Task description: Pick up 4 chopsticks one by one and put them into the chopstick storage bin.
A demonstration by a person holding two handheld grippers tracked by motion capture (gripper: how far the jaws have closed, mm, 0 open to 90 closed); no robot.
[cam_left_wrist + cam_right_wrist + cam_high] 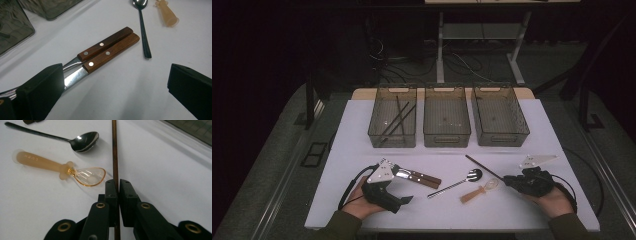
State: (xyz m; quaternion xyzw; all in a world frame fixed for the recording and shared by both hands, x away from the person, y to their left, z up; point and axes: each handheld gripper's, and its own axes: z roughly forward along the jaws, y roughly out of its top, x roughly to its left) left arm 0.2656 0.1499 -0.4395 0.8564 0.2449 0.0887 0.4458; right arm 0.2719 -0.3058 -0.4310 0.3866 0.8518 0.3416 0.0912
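Two wood-handled knives [421, 178] lie side by side on the white table [362, 145]. My left gripper [400, 186] is open around their blade end. In the left gripper view the knives [108, 47] run away from me, the left jaw covers part of the blades, and my left gripper [116, 75] holds nothing. My right gripper [508, 179] is shut on a dark chopstick [483, 167] that slants up to the left. In the right gripper view the chopstick [114, 150] passes straight between the jaws of my right gripper [118, 187].
A metal spoon [457, 182] and an amber plastic spoon [480, 190] lie between the grippers; the plastic spoon's bowl [88, 176] is close to the right jaws. Three grey bins stand at the back; the left bin [393, 116] holds chopsticks, and the middle bin [446, 116] and right bin [499, 116] hold nothing visible.
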